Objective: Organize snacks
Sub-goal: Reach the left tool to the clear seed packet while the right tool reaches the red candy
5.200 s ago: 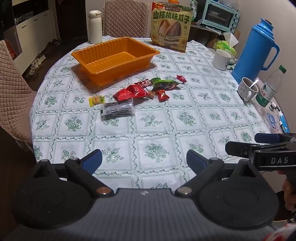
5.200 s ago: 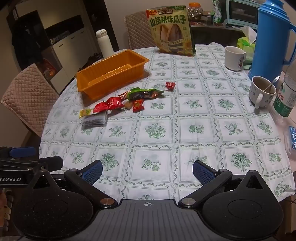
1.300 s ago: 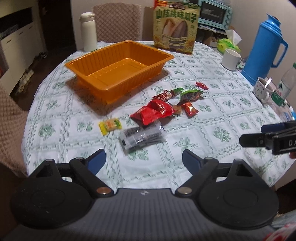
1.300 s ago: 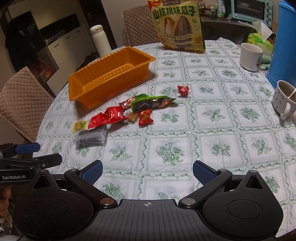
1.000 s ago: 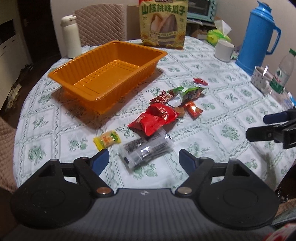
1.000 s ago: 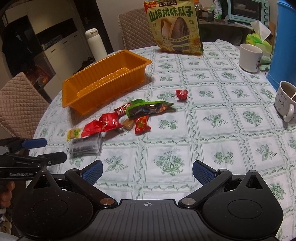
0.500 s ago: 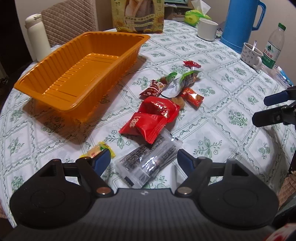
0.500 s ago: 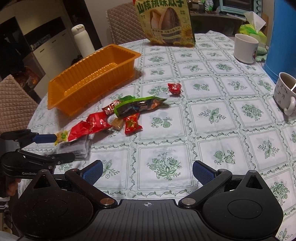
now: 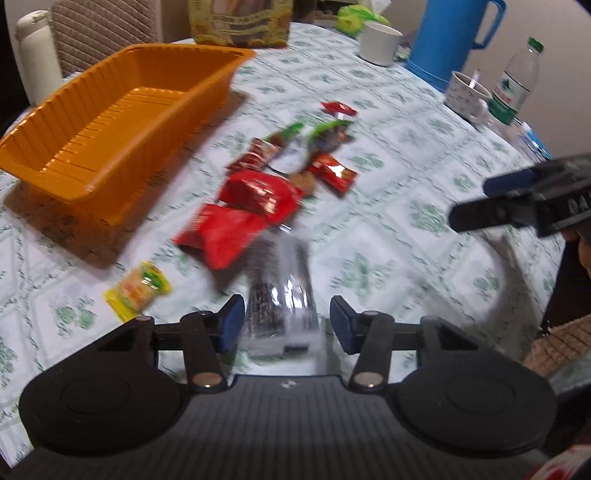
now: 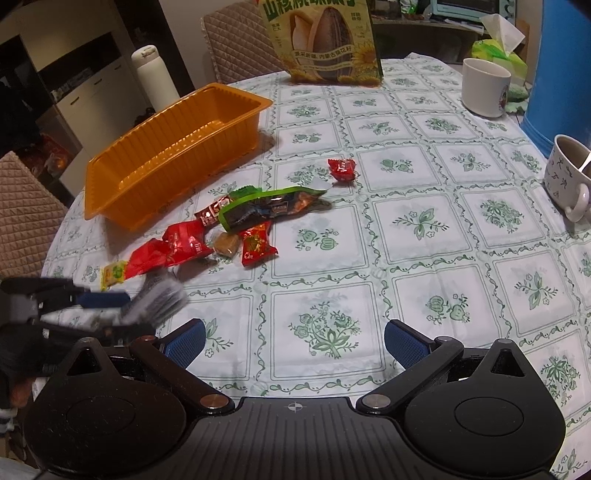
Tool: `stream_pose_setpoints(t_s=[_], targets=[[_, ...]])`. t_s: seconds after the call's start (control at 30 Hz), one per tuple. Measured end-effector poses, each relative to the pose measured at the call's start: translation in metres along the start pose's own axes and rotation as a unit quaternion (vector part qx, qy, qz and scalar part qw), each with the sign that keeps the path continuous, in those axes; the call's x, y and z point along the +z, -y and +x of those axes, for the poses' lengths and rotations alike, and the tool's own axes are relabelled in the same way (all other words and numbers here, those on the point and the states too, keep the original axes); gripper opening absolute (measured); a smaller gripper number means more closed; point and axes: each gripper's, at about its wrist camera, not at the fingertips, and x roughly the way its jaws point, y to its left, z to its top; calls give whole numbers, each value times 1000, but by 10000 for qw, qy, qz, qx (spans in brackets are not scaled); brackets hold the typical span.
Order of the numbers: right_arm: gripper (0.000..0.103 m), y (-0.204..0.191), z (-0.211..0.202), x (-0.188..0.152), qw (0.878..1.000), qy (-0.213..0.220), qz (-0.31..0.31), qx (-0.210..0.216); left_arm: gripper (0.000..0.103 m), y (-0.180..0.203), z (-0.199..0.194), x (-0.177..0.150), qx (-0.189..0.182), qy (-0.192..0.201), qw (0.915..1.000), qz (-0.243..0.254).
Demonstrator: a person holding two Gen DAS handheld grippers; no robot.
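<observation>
Left claw [image 9: 287,325], jaws wide and empty, straddles the clear dark-filled packet [image 9: 280,295], its long axis running straight ahead; the open, empty right claw [image 10: 293,341] hangs farther off.

table [image 10: 424,236]: round, white cloth with green floral squares | quilted chair [image 10: 236,40]: 12 o'clock beyond the table, second quilted chair [image 10: 22,210] at 9 o'clock | white cabinet [image 10: 92,96]: 10 o'clock, against a dark recess | wall [image 9: 554,22]: plain, pale, 2 o'clock | light: dim, warm, indoor
</observation>
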Motion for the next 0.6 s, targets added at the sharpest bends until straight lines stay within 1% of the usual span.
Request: stream_pose_setpoints(t_s=[0.1, 0.33, 0.47, 0.53, 0.57, 0.6], targets=[[103, 2, 0, 0, 10000, -2, 39, -13, 47, 4, 1, 1, 9, -3, 10000, -94], [103, 4, -1, 0, 10000, 12, 50, -25, 45, -1, 11, 17, 128, -21, 9984, -541], [103, 8, -2, -1, 10000, 16, 73, -54, 46, 2, 22, 22, 315, -134, 9976, -600], [103, 9, -2, -1, 10000, 34, 59, -56, 45, 5, 24, 24, 382, -123, 9974, -603], [103, 9, -2, -1, 10000, 52, 47, -50, 45, 6, 25, 25, 428, -128, 9972, -596], [103, 10, -2, -1, 10000, 64, 35, -40, 41, 8, 25, 25, 486, -130, 9971, -570]])
